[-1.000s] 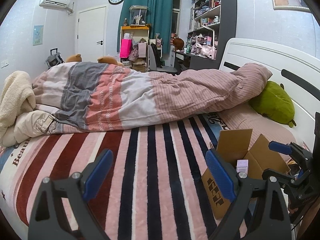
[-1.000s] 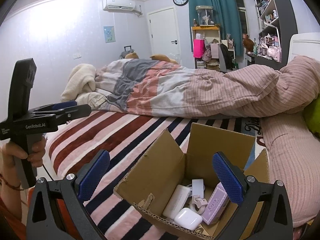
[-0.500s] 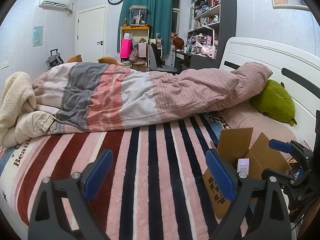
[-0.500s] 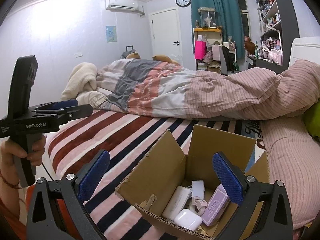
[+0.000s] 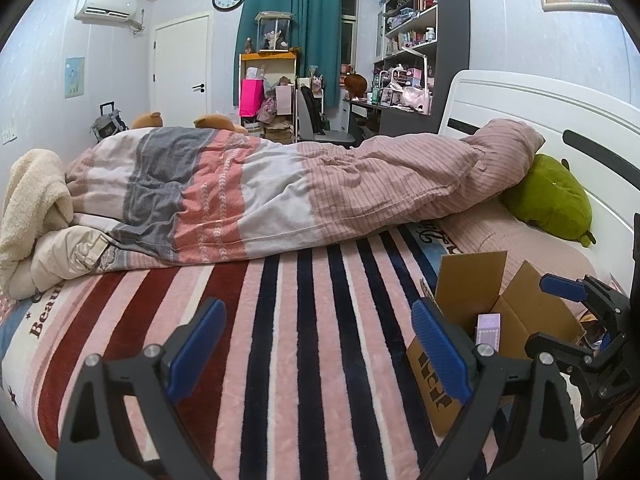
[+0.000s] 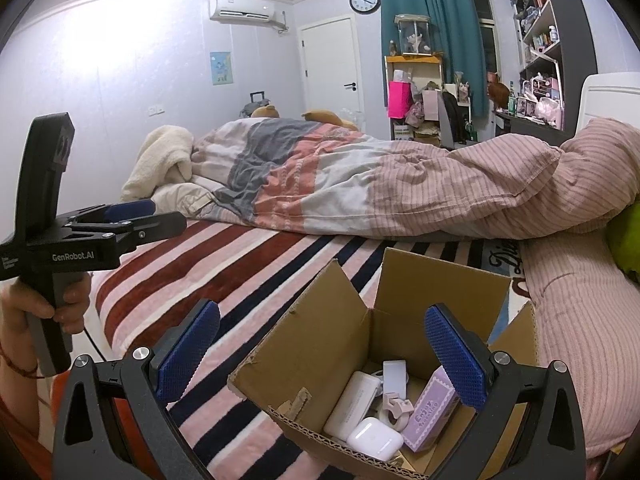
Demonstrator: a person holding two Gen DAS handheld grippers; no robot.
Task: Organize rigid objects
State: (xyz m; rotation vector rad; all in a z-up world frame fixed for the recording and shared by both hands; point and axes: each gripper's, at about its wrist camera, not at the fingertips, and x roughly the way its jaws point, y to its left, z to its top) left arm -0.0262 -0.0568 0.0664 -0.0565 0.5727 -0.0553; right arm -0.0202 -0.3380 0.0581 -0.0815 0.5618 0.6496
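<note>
An open cardboard box (image 6: pixel 332 344) stands on the striped bed, also in the left wrist view (image 5: pixel 472 284). Inside lie a white earbud case (image 6: pixel 374 438), a white power bank (image 6: pixel 352 404), a purple box (image 6: pixel 430 414), a small pink clip (image 6: pixel 394 410) and a white block (image 6: pixel 395 376). My right gripper (image 6: pixel 322 356) is open and empty, just above the box's near rim. My left gripper (image 5: pixel 318 350) is open and empty over the striped blanket, left of the box; it also shows in the right wrist view (image 6: pixel 132 216).
A rolled quilt (image 5: pixel 280 192) lies across the bed behind the box. A green plush (image 5: pixel 548 200) leans on the white headboard (image 5: pixel 520 112). A cream blanket (image 5: pixel 32 200) is bunched at the far left. Shelves and a desk stand beyond.
Both grippers have stayed open and nearly still. The views have shifted only slightly.
</note>
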